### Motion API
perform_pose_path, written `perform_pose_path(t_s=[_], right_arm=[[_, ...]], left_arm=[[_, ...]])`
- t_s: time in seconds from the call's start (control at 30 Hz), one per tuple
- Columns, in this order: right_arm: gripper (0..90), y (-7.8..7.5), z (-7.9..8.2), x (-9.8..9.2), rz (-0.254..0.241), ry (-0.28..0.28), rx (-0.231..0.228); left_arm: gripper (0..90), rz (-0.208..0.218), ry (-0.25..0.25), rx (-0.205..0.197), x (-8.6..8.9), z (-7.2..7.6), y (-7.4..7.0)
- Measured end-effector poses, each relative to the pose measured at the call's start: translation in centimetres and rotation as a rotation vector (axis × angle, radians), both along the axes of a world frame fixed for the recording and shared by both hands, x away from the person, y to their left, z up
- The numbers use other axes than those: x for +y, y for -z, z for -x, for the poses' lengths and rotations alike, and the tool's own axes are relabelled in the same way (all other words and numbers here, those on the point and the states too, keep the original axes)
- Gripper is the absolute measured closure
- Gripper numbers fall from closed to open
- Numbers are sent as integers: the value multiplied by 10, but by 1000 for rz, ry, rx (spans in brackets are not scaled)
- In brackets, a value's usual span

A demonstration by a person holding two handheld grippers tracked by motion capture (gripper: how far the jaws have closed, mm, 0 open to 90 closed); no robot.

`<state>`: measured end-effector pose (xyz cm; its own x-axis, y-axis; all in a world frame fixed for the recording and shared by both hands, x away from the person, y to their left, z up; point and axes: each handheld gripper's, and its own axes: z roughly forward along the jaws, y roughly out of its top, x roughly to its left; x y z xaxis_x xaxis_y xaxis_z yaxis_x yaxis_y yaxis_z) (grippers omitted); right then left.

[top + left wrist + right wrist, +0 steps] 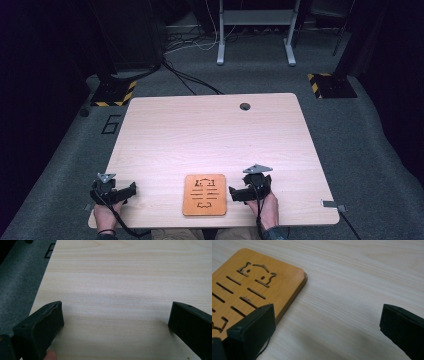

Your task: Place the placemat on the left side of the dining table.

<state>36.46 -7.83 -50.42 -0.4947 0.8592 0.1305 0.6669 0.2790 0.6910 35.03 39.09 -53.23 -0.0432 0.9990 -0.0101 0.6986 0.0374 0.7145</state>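
Light wood table [210,135], w/ a round cable hole [244,106] near its far edge; grey carpet floor around it. Near front edge, centre: an orange-brown wooden slotted board [204,194], rounded corners, lying flat, w/ rows of slots and a cat-face cutout at its far end.

Right gripper [237,194] sits just right of the board, hand [266,207] behind it at the table's front edge, grey 3-cornered plate on top. Jaws wide apart, nothing between them. In the right gripper view, one jaw is over the slotted board [249,287] by its long edge; can't tell if touching. Other jaw is over bare tabletop [352,290], well clear of the board.

Left gripper [127,191] is at the front left corner, well apart from the board, hand [106,212] behind it. Jaws also spread wide, holding nothing; bare tabletop [112,290] between them in the left gripper view, w/ a fingertip [51,355] at the bottom edge.
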Motion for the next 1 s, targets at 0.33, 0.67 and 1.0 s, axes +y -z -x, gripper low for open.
perform_pose_path(t_s=[0.33,0.67,1.0], right_arm=[[2,4,-8,27,14,-39,31],[4,13,-15,42,34,-54,57],[6,13,-16,42,36,-55,66]], left_arm=[[0,0,0,0,0,0,0],[0,0,0,0,0,0,0],[0,-1,-1,-3,0,0,0]])
